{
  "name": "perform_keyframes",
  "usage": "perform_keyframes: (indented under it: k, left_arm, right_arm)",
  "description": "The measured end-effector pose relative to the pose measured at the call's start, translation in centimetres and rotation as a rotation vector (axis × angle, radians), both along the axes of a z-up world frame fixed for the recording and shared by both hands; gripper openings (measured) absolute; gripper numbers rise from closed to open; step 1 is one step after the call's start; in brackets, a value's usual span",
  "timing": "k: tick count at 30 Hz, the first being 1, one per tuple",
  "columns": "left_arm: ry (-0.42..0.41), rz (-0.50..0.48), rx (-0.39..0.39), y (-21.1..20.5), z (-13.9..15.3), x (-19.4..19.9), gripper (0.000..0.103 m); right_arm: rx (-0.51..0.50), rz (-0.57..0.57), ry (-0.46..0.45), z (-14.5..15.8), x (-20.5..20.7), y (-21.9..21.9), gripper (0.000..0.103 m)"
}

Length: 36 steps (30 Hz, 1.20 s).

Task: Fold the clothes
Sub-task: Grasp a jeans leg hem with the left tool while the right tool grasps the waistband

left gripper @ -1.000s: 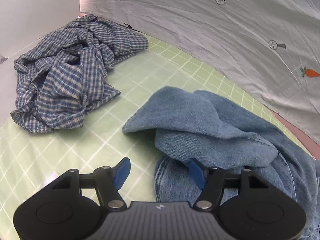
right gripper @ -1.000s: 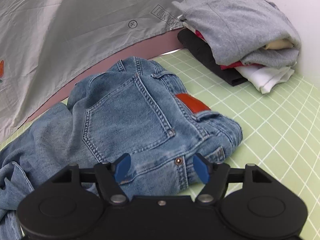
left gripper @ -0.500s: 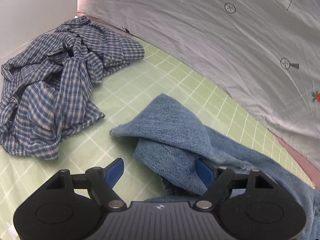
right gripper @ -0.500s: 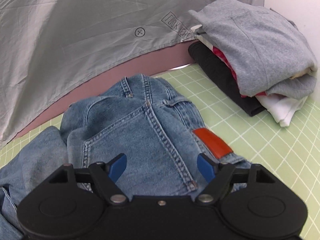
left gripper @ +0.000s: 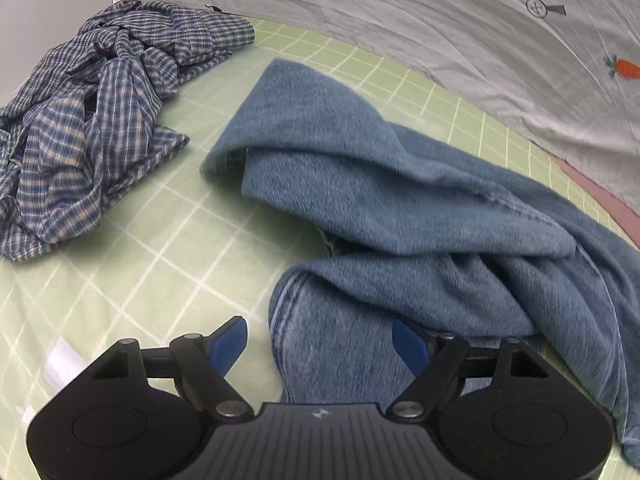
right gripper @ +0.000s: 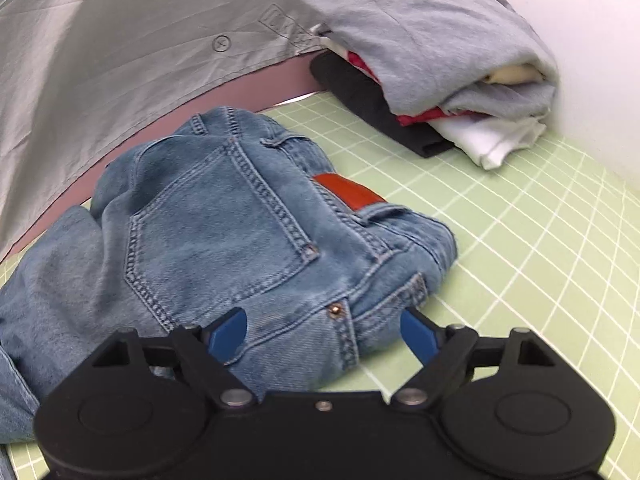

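Left hand-held gripper (left gripper: pixel 320 342) sits low over the green gridded desk (left gripper: pixel 132 264), jaws spread wide and holding nothing. A rumpled leg of the blue jeans (left gripper: pixel 400 216) runs right up between its blue fingertips (left gripper: pixel 230 340), the hem lying at about 12 o'clock just ahead of them, with folds piling off toward 2 o'clock. Whether the pads touch the denim cannot be told. Out at 10 o'clock, well apart, lies a crumpled blue plaid shirt (left gripper: pixel 96 112). A grey printed sheet (left gripper: pixel 400 20) hangs across the back.

Over to the right hand-held gripper (right gripper: pixel 324 330): also wide open, nothing gripped. The waist end of the jeans (right gripper: pixel 224 232) is heaped straight ahead at 12 o'clock, back pocket up, red-brown leather patch (right gripper: pixel 348 194) toward 1 o'clock, and the waistband edge with its rivet lies between the fingertips. At 2 o'clock, well apart, a stack of folded clothes (right gripper: pixel 436 64) stands on the desk (right gripper: pixel 540 240), grey garment on top, red, white and black beneath. The grey sheet (right gripper: pixel 140 40) hangs behind from 10 to 12 o'clock.

Both grippers point forward, held level and close above the desk.
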<state>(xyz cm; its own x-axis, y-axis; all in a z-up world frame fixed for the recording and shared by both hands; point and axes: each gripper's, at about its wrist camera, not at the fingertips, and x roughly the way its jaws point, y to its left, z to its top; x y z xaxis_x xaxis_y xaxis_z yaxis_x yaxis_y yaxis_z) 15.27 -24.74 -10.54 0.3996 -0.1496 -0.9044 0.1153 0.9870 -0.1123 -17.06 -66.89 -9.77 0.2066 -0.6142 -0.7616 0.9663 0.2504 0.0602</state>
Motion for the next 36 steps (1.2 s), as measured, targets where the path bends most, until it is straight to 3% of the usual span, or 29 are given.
perform_keyframes:
  k: [3, 6, 7, 8, 9, 10, 13, 19, 22, 25, 29, 33, 36]
  left_arm:
    - [0.008, -0.028, -0.007, -0.2, -0.4, -1.1, 0.080]
    - [-0.017, -0.039, -0.014, -0.6, -0.6, -1.8, 0.069]
    - [-0.029, -0.037, -0.004, -0.7, -0.7, -2.0, 0.057]
    - [-0.044, -0.039, 0.018, -0.9, -0.6, -2.2, 0.039]
    - [-0.053, -0.050, 0.039, -1.0, -0.6, -2.3, 0.027]
    - [-0.058, -0.060, 0.044, -0.9, -0.5, -2.4, 0.007]
    - [-0.070, -0.091, 0.053, -0.5, -0.4, -2.8, 0.007]
    - [-0.098, -0.140, 0.144, 2.3, 0.7, -5.7, 0.006]
    - [-0.080, -0.106, 0.171, 5.1, 0.8, -7.3, 0.006]
    - [-0.049, -0.057, 0.150, 7.5, 0.7, -7.9, 0.006]
    - [-0.062, -0.040, 0.141, 7.9, 1.5, -7.2, 0.006]
    - [-0.131, -0.060, 0.169, 6.7, 2.9, -5.2, 0.006]
    - [-0.156, -0.063, 0.171, 6.1, 3.1, -3.3, 0.006]
  right_arm:
    - [0.049, -0.057, -0.039, -1.0, -1.1, -1.1, 0.085]
    - [0.087, -0.089, -0.117, -1.6, -1.6, -2.2, 0.080]
    - [0.085, -0.094, -0.127, -1.6, -1.6, -2.4, 0.065]
    - [0.078, -0.089, -0.122, -1.6, -1.6, -2.6, 0.055]
    - [0.071, -0.074, -0.120, -1.5, -1.6, -2.6, 0.047]
    - [0.061, -0.055, -0.124, -1.4, -1.7, -2.5, 0.038]
    - [0.036, -0.025, -0.130, -0.5, -2.8, -1.5, 0.028]
    - [-0.002, -0.001, -0.080, 1.8, -8.0, 2.5, 0.027]
    - [-0.007, 0.004, -0.007, 2.3, -11.2, 5.1, 0.027]
    - [0.031, 0.015, 0.023, 2.2, -13.5, 7.1, 0.027]
    - [-0.012, 0.046, -0.016, 4.7, -12.6, 6.4, 0.027]
    - [-0.068, 0.079, -0.064, 7.5, -11.1, 5.3, 0.026]
    - [-0.159, 0.122, -0.127, 10.8, -7.8, 1.8, 0.021]
